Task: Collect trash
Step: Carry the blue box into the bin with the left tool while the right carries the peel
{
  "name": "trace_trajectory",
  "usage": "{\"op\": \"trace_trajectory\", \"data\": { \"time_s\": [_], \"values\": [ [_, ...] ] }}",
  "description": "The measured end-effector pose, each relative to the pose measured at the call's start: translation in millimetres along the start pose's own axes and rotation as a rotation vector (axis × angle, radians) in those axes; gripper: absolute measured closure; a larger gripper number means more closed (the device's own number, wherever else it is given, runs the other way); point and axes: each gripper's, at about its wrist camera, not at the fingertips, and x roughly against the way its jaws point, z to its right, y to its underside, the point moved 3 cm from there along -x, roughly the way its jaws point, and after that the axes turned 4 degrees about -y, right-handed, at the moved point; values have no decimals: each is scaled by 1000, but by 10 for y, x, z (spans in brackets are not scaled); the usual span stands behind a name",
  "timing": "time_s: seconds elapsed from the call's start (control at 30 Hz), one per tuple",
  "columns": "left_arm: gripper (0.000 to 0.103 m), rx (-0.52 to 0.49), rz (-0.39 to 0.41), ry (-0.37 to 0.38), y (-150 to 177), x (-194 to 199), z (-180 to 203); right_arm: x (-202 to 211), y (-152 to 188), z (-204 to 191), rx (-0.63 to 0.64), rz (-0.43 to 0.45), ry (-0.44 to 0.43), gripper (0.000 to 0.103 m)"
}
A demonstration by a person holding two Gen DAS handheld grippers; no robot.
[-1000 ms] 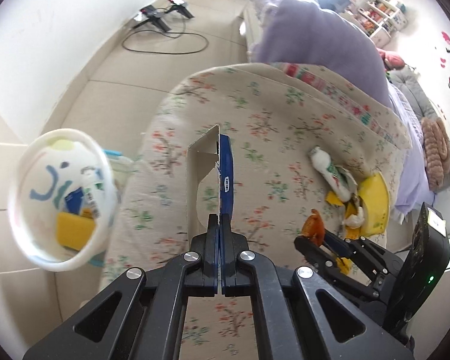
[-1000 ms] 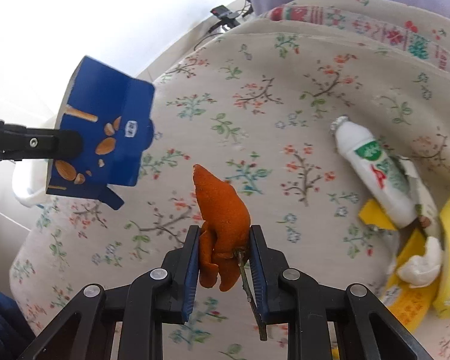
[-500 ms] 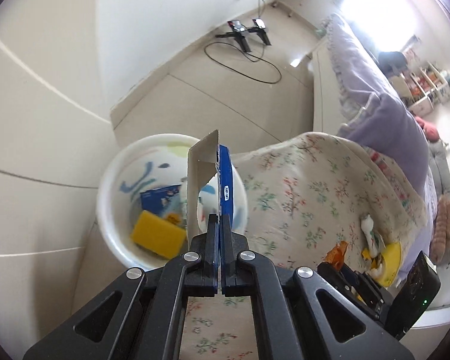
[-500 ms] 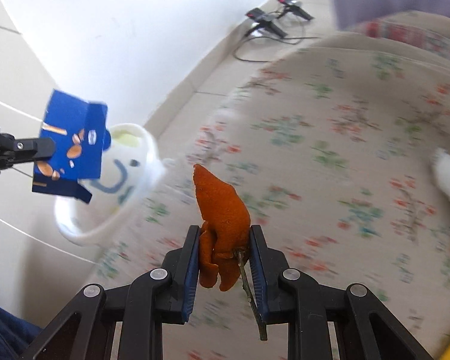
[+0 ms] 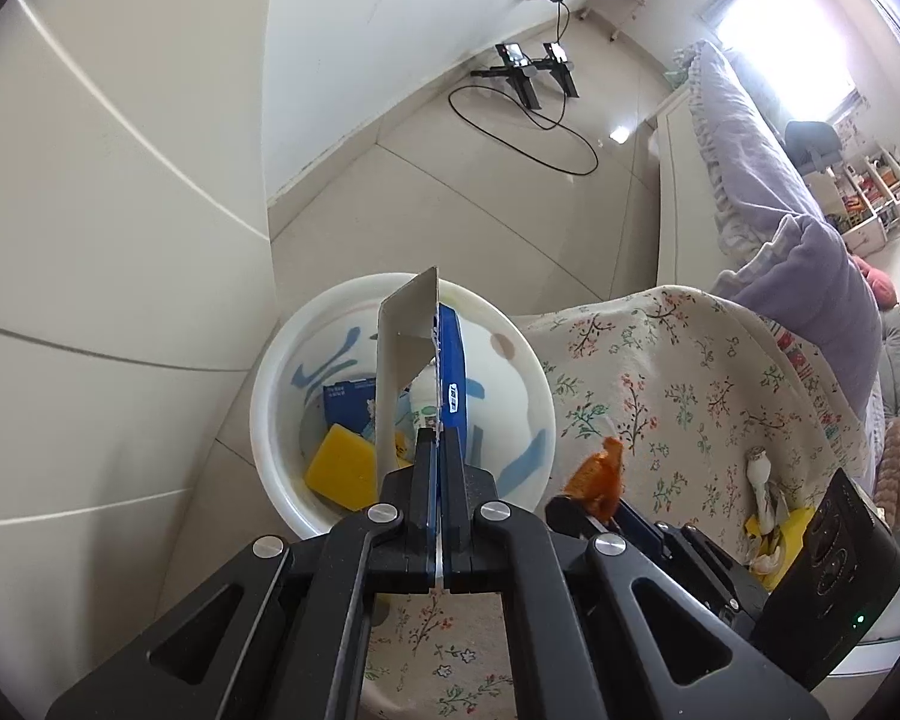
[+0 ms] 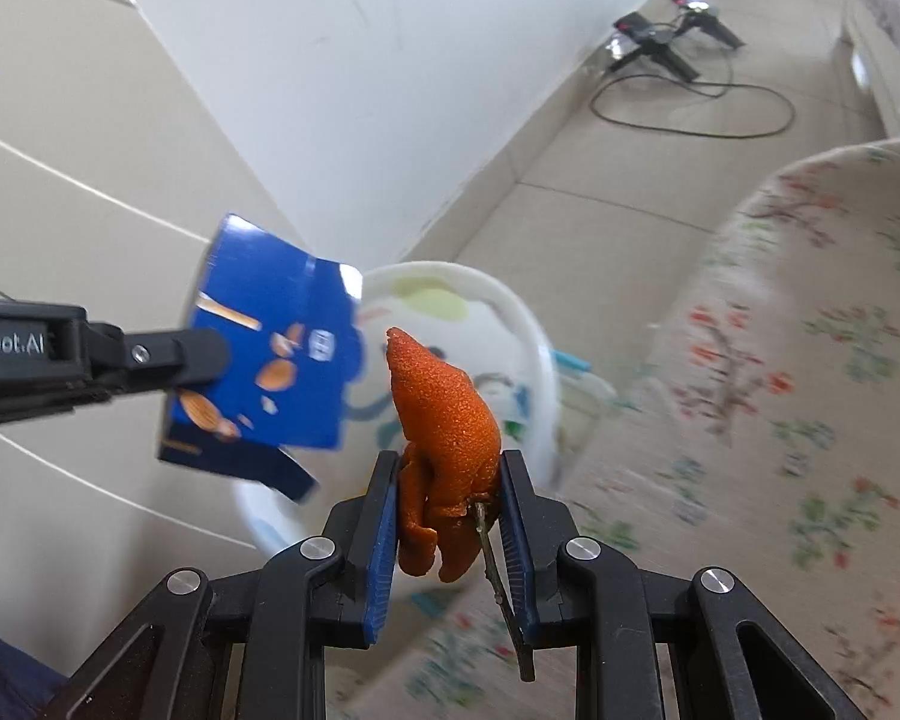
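My left gripper (image 5: 437, 450) is shut on a flattened blue snack box (image 5: 450, 372) and holds it over the white trash bin (image 5: 270, 396); the box also shows in the right wrist view (image 6: 270, 372). The bin holds a yellow sponge (image 5: 339, 474), a blue packet (image 5: 348, 399) and a small bottle. My right gripper (image 6: 450, 480) is shut on an orange peel (image 6: 444, 414) with a twig, near the bin's rim (image 6: 534, 348). The peel also shows in the left wrist view (image 5: 597, 474). A white bottle (image 5: 759, 471) and yellow wrappers (image 5: 792, 531) lie on the floral blanket (image 5: 660, 372).
The bin stands on the tiled floor between a white wall (image 5: 120, 210) and the floral-covered bed. A black tripod and cable (image 5: 528, 78) lie on the far floor. A purple duvet (image 5: 810, 276) covers the bed beyond the blanket.
Both grippers have swung left from over the bed toward the bin. The blue box now hangs over the bin's opening and the orange peel is beside its rim.
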Motion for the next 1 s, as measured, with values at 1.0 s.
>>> {"op": "trace_trajectory", "data": {
  "time_s": [1.0],
  "values": [
    [100, 162, -72, 12, -7, -108, -249, -344, -159, -30, -64, -10, -29, 59]
  ]
}}
